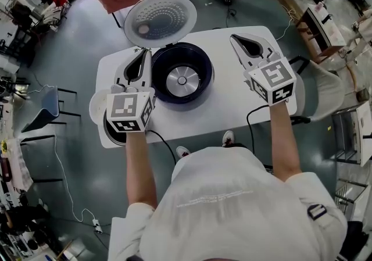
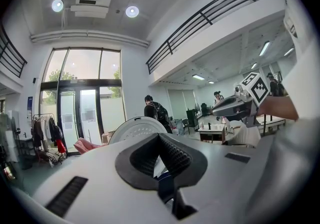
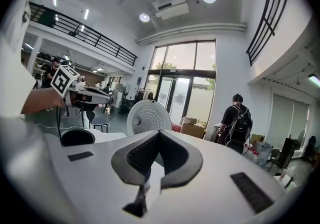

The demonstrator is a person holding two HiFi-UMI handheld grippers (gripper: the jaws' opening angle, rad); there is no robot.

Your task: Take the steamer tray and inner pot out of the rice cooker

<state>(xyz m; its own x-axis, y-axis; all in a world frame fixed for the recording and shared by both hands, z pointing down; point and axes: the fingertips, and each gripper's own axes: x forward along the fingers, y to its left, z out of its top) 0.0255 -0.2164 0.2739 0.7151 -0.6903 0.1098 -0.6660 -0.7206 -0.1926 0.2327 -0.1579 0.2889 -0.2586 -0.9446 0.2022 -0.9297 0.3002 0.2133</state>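
In the middle of the white desk [image 1: 221,103] stands the rice cooker [image 1: 170,56], with its round lid [image 1: 160,20] tipped up at the back. The cooker is empty inside, and you can see the shiny metal plate [image 1: 182,81] at the bottom. Left of the cooker, at the desk's edge, sits the white steamer tray [image 1: 96,106]. Just beside it is the dark inner pot [image 1: 113,136]. Both are partly hidden under the left claw's marker cube [image 1: 129,112]. The left claw [image 1: 145,52] is held just left of the cooker, above the desk. Its jaws are pressed together with nothing between them. The right claw [image 1: 233,36] is off to the right of the cooker, also above the desk. It is closed tight too and holds nothing. Both claws point toward the far side of the desk.
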